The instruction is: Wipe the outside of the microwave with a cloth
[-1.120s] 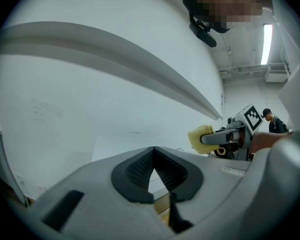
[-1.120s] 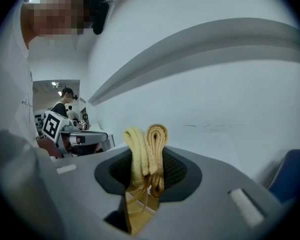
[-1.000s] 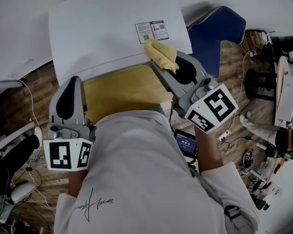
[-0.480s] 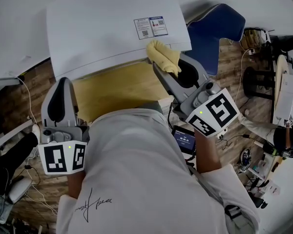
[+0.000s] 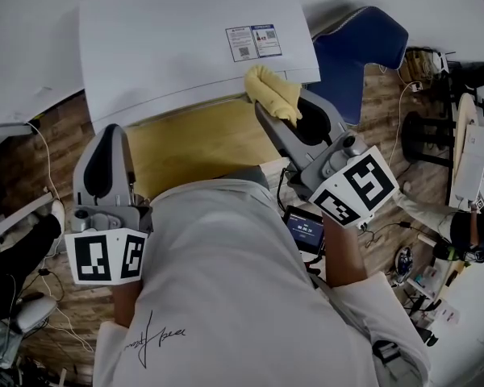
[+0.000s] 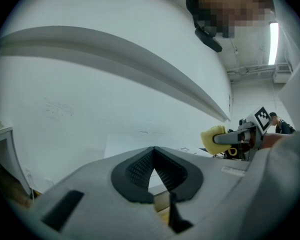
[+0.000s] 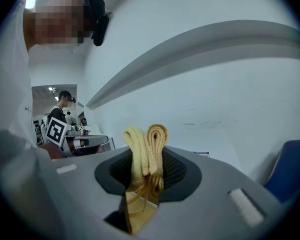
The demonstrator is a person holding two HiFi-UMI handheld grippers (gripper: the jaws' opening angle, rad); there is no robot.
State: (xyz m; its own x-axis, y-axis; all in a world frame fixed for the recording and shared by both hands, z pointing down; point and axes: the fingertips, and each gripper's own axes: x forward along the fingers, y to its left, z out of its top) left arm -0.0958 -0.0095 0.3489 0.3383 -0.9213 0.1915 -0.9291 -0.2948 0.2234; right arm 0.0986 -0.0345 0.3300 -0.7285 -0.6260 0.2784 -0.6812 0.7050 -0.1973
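Lower left, the left gripper (image 5: pixel 105 156) hangs beside the person's white shirt (image 5: pixel 226 280), its claw pressed together on nothing. Top centre, the white microwave (image 5: pixel 169 39) shows only its top panel; its front is hidden under the near edge. Right of centre, the right gripper (image 5: pixel 289 111) pinches the folded yellow cloth (image 5: pixel 271 89) at the microwave's lower right corner, below the label (image 5: pixel 253 41).

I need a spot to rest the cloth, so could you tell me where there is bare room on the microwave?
The white microwave top is bare left of its printed label. The tan surface in front of it is free too. Crowded: the front right corner, where the right gripper holds the folded yellow cloth.
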